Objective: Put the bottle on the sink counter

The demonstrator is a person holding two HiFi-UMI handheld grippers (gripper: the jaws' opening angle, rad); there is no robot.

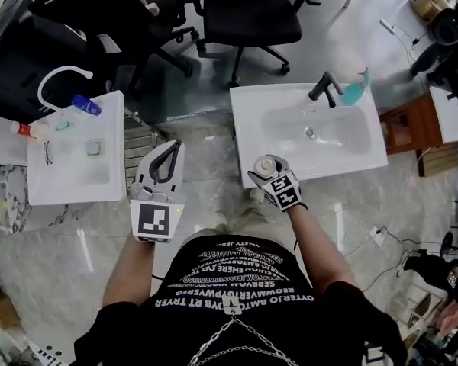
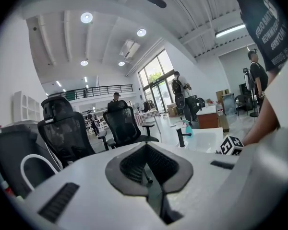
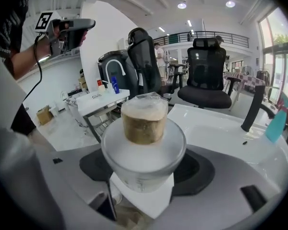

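Your right gripper (image 1: 269, 170) clamps the bottle (image 3: 144, 123) at the near edge of the sink counter (image 1: 248, 139). Your left gripper (image 1: 172, 151) is closed and empty. Next, lower the bottle upright onto bare counter.

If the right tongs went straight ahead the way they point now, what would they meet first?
Likely the sink counter's near edge; the bottle in the right tongs would touch first. Height is unclear, so it might pass above.
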